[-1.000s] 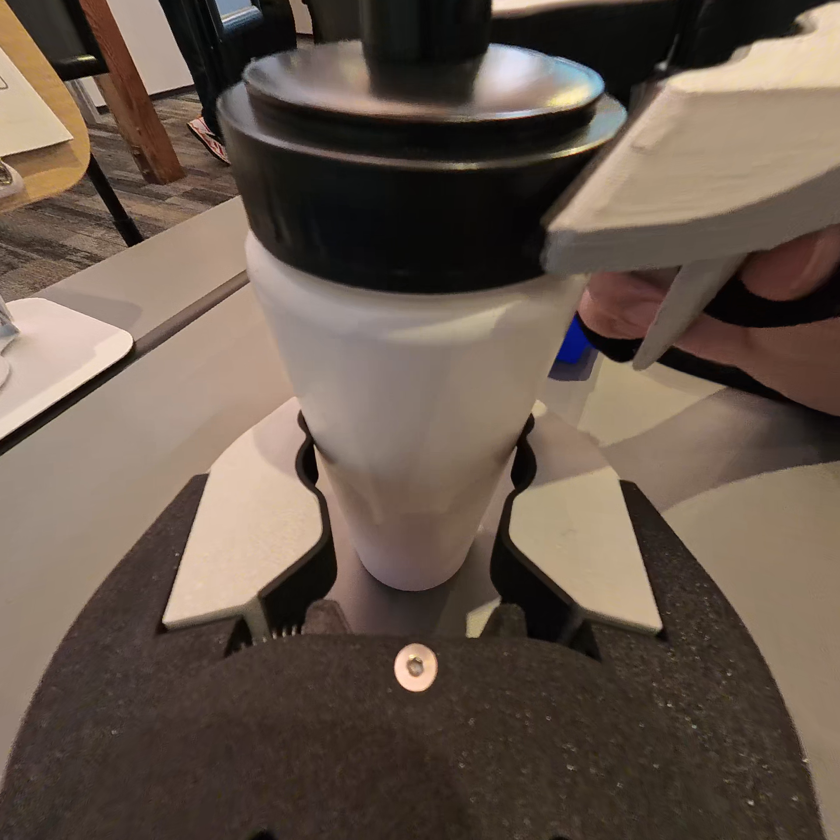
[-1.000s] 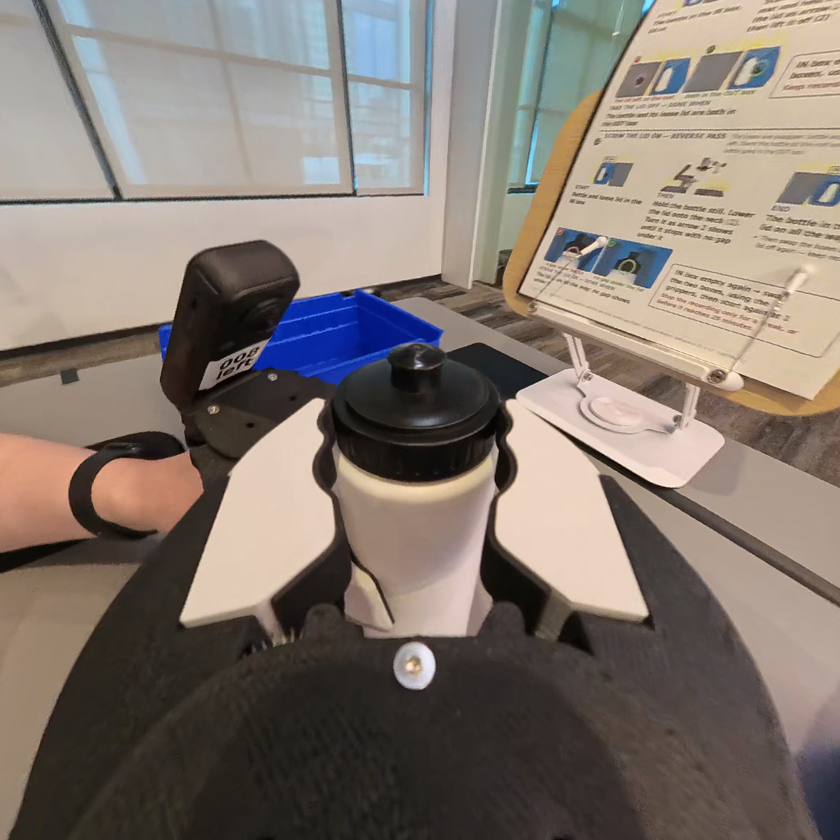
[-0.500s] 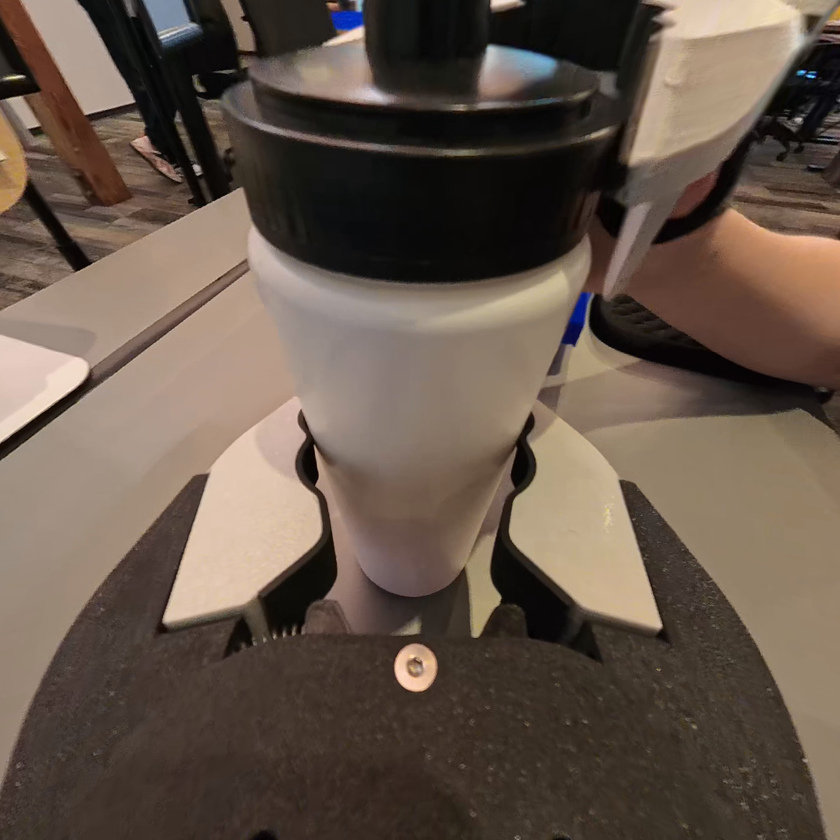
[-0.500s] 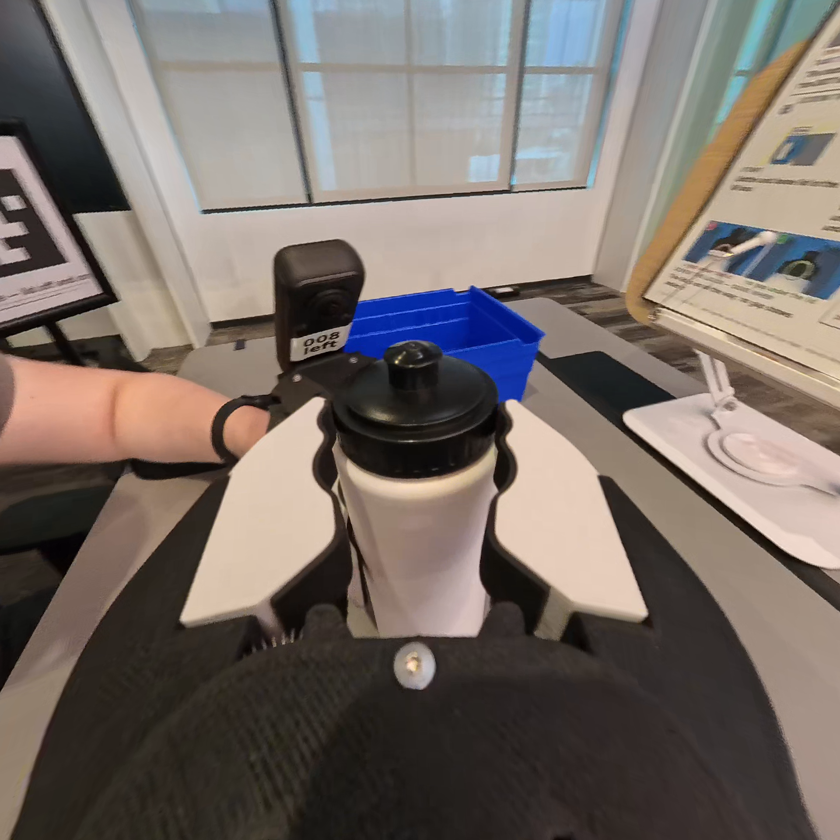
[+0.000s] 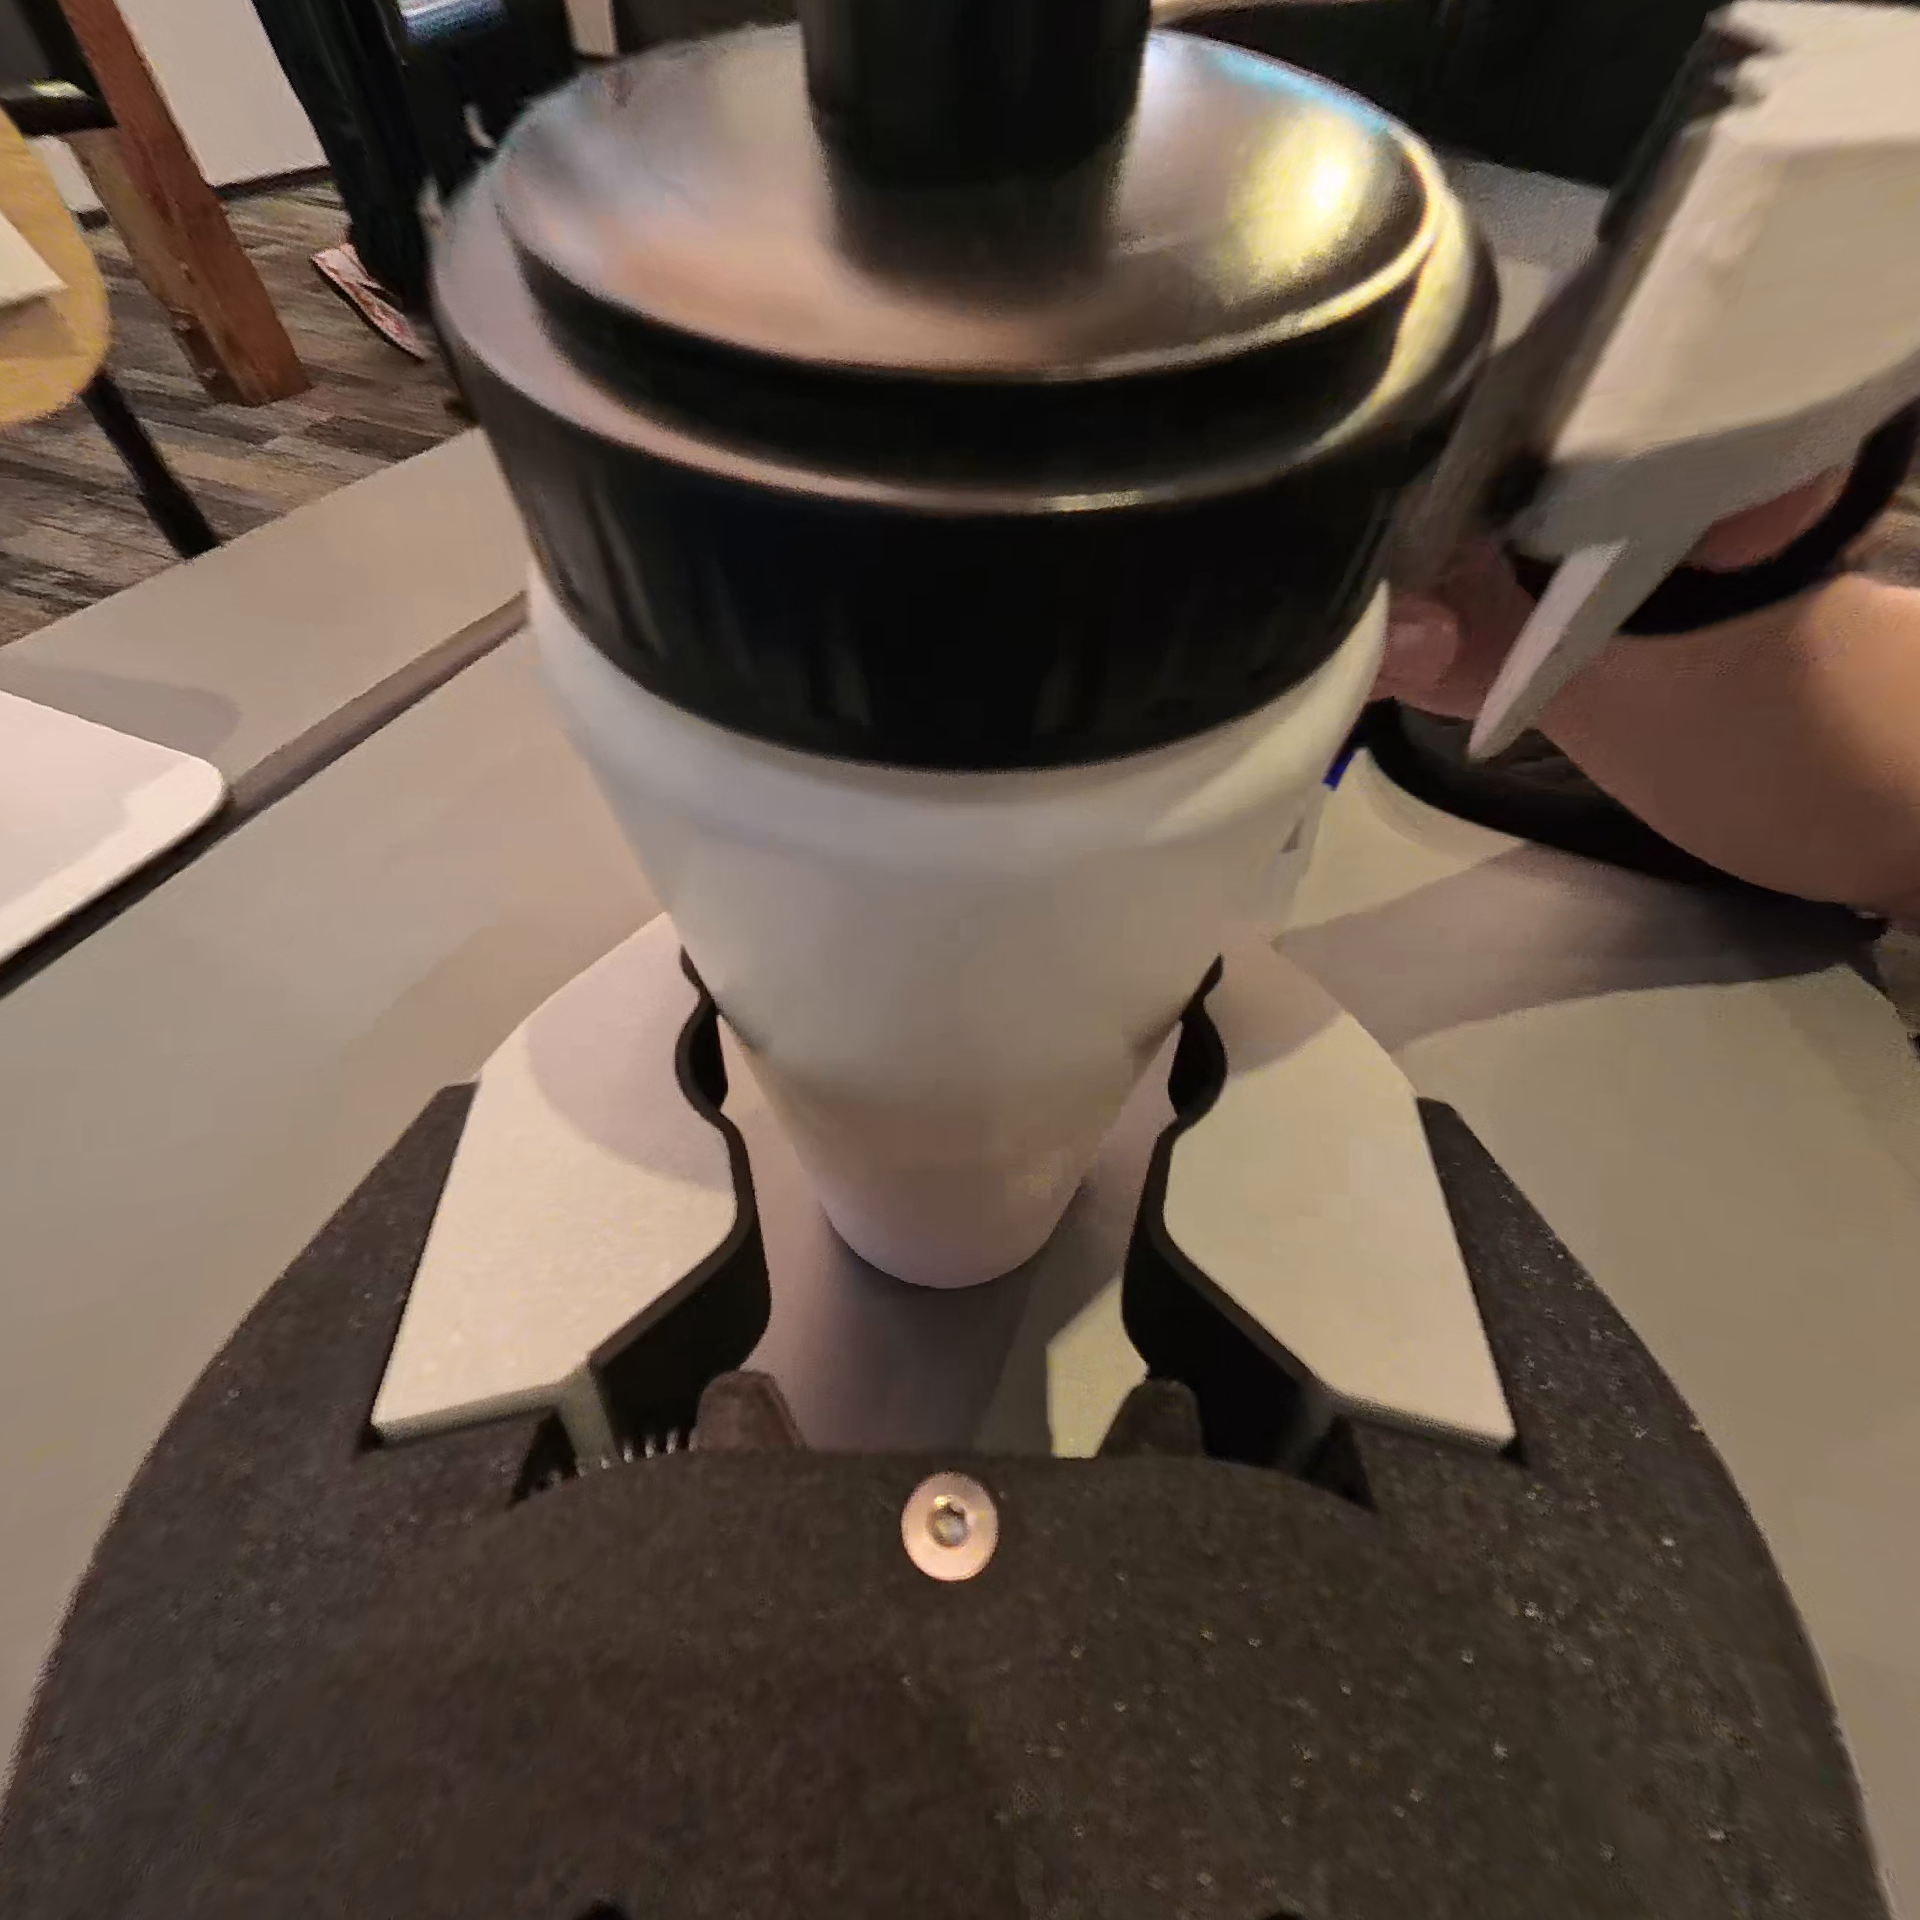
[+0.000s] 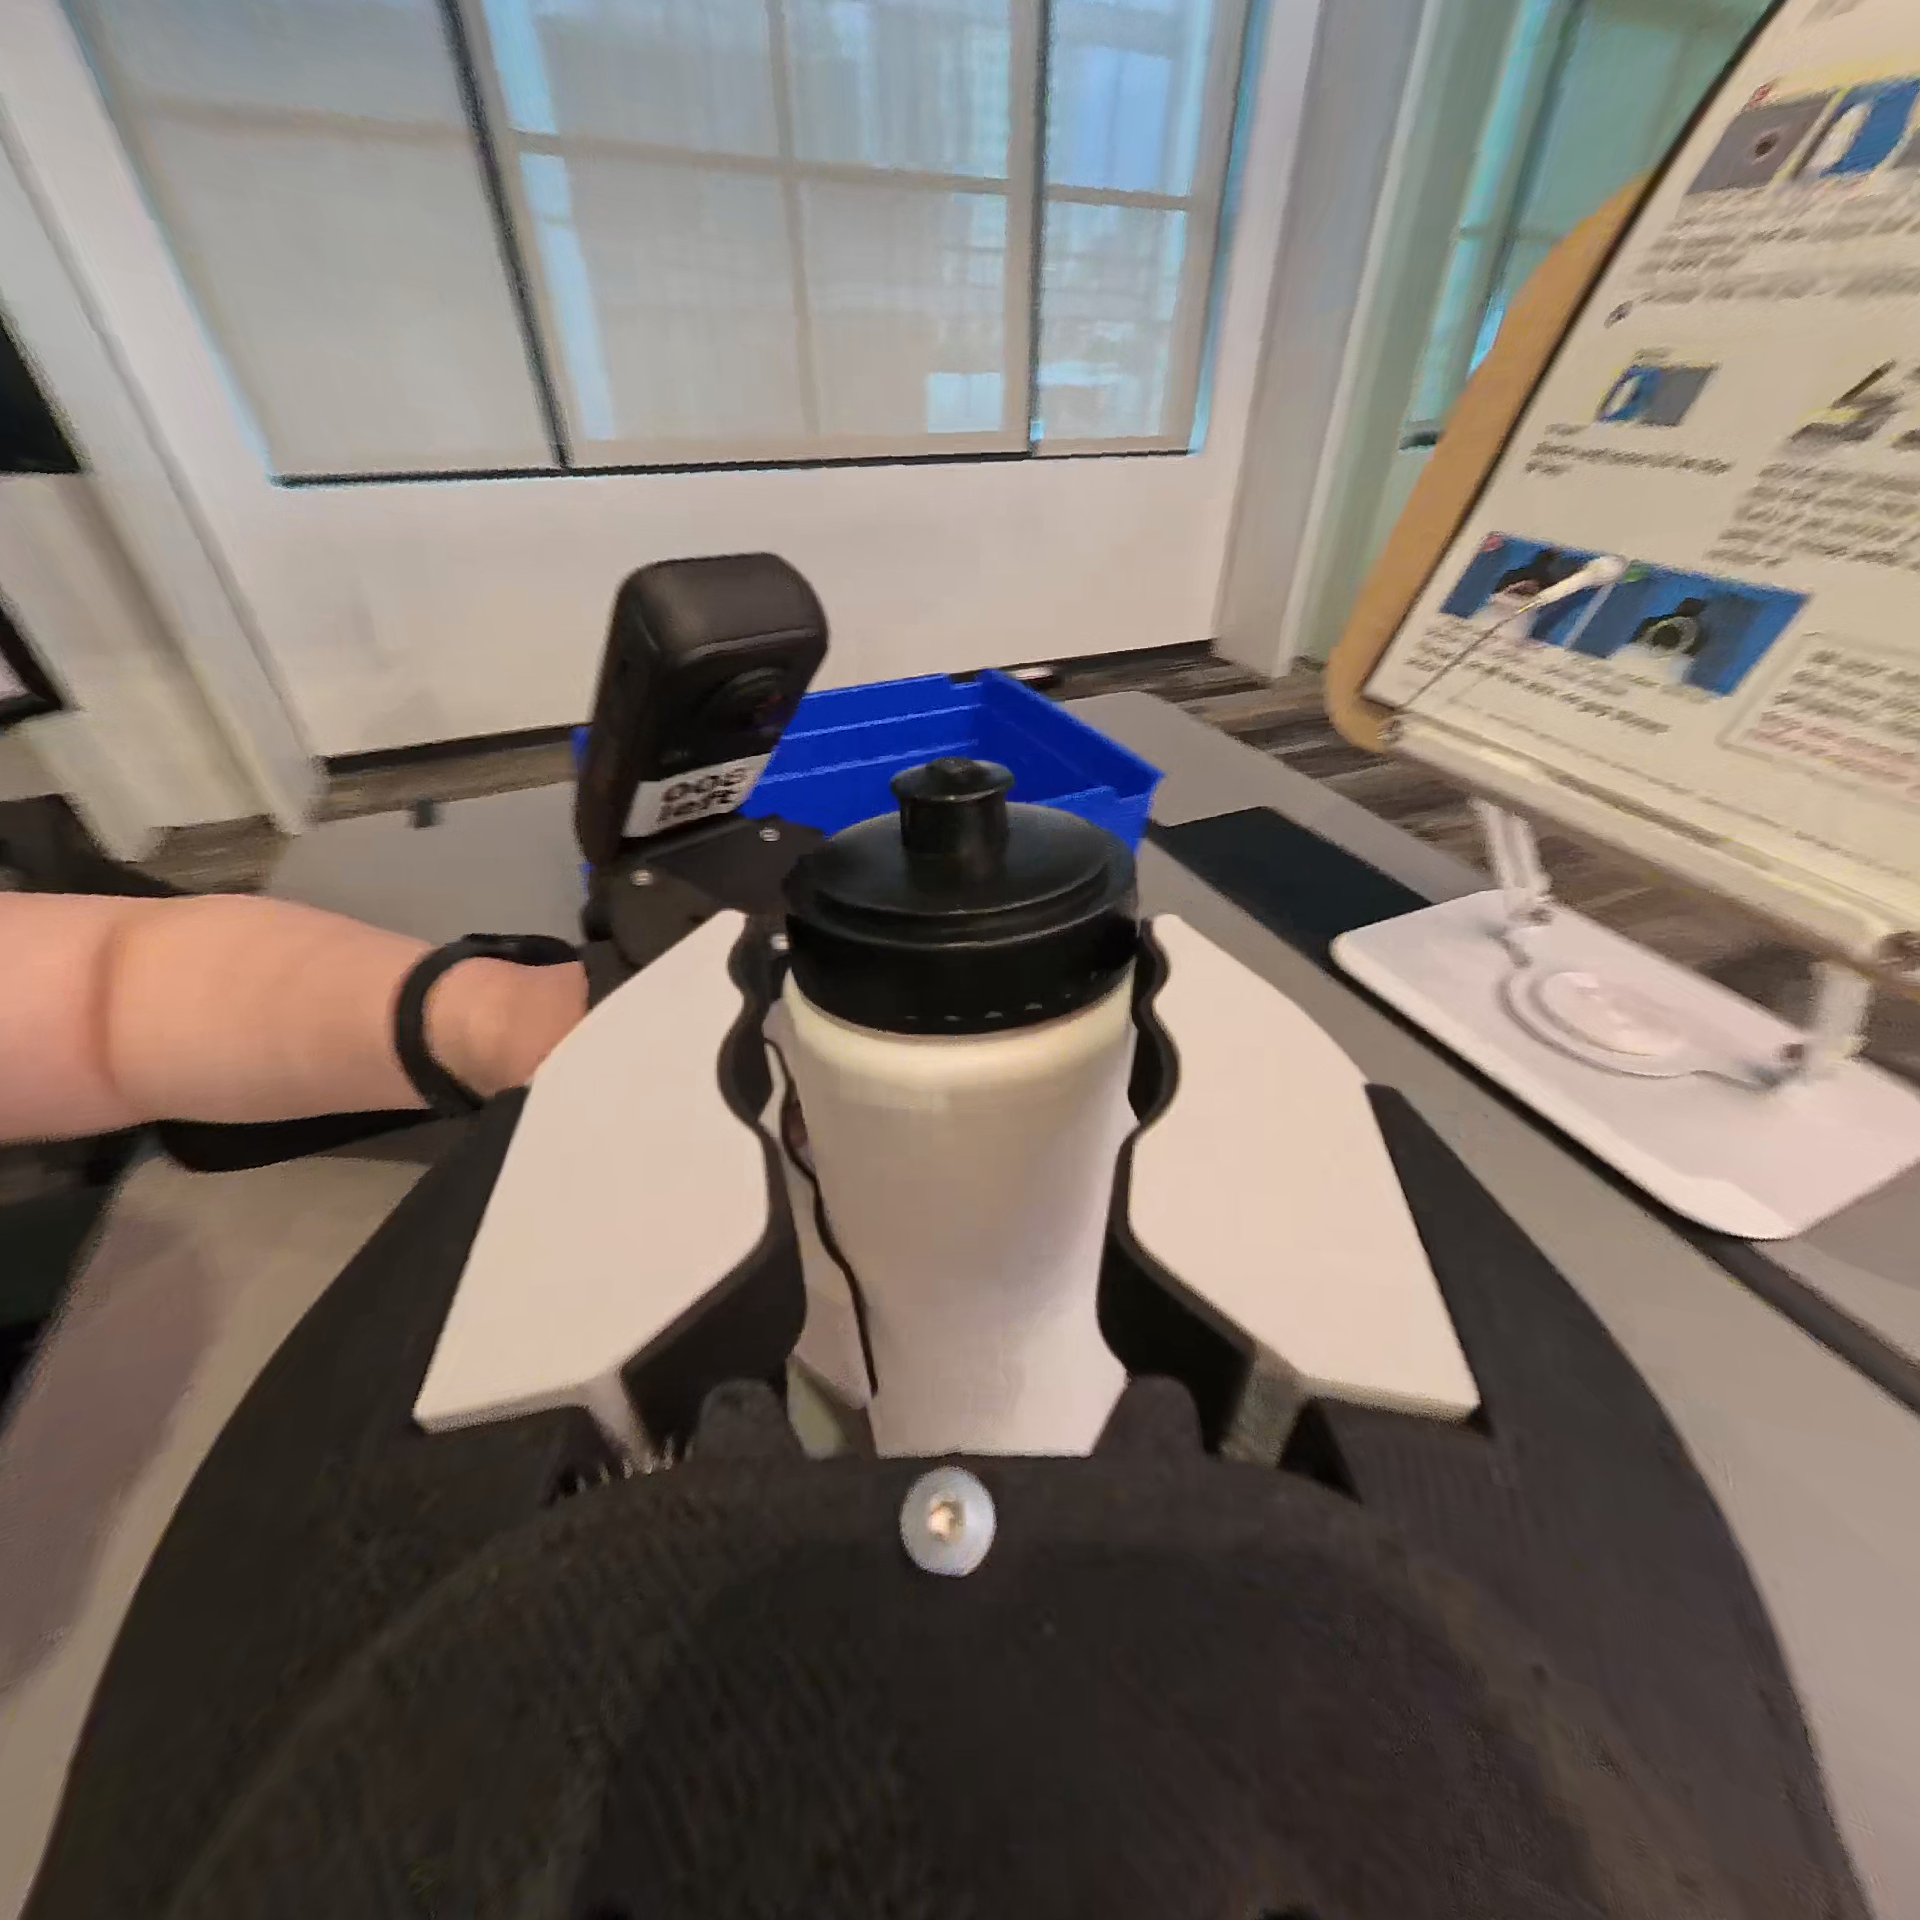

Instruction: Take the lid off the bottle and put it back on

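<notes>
While the bottle [image 6: 961, 1174] stands upright on the grey table [image 5: 260, 935], we have it caught at two heights. Our left gripper [image 5: 948, 1049] pinches the white body low down, its fingers [image 5: 582, 1195] pressed against both sides. Our right gripper [image 6: 940, 987] closes on the black lid [image 6: 961, 925], tips hugging the ribbed rim on either side, though we cannot tell how hard they press. The lid sits fully on the neck, no gap showing, so we judge the unscrewing not yet done.

The body looks like thin squeezable plastic, probably light, and we cannot see whether it is empty. It will likely dent and slip if we clamp harder, so the low hold is best kept firm but not crushing. The lid looks stiff, and its ribs give good purchase; the rim is the place to take it, not the small spout [image 6: 945, 795] on top. Smooth white walls may twist in the left grip as the lid turns.

A blue bin [image 6: 935, 743] sits behind, and a stand [image 6: 1621, 1101] with a printed sheet to the right
</notes>
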Motion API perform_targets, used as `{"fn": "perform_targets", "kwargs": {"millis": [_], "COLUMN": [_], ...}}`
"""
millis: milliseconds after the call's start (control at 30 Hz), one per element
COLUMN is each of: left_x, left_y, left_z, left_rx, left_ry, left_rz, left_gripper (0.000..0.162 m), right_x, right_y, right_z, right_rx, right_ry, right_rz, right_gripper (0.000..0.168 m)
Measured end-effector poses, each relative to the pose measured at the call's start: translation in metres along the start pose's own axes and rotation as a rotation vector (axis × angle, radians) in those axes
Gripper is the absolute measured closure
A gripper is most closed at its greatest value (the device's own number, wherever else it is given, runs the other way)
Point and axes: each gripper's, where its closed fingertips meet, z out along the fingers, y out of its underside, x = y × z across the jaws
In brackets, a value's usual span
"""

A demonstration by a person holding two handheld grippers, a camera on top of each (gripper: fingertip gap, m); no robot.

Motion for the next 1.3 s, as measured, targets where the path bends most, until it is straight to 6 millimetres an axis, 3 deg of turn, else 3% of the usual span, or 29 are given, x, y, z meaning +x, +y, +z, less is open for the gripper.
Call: {"fn": "perform_targets", "kwargs": {"millis": [167,300,500,800,933,1167,1300], "left_x": [0.016,0.023,0.025,0.029,0.027,0.021,0.025], "left_y": [-0.001,0.000,0.002,0.005,0.003,0.007,0.006], "left_z": [0.000,-0.001,-0.003,-0.002,-0.003,-0.002,-0.001], "left_rx": [-0.004,-0.025,-0.031,-0.062,-0.048,-0.123,-0.118], "left_ry": [0.179,0.287,0.379,0.390,0.359,0.135,0.138], "left_rz": [-0.181,-0.328,-0.469,-0.441,-0.368,0.130,0.162], "left_gripper": [0.077,0.077,0.077,0.077,0.077,0.077,0.077], "right_x": [0.011,0.022,0.021,0.029,0.027,-0.011,-0.019], "right_y": [-0.006,-0.002,0.005,0.005,0.006,0.005,0.007], "right_z": [-0.009,-0.012,-0.010,-0.013,-0.013,-0.012,-0.010], "right_rx": [0.056,0.064,0.029,0.031,0.007,-0.054,-0.076], "right_ry": [-0.156,-0.187,-0.212,-0.184,-0.190,-0.303,-0.272], "right_rz": [0.313,0.428,0.508,0.524,0.453,0.092,-0.046], "right_gripper": [0.096,0.096,0.096,0.096,0.096,0.091,0.095]}}
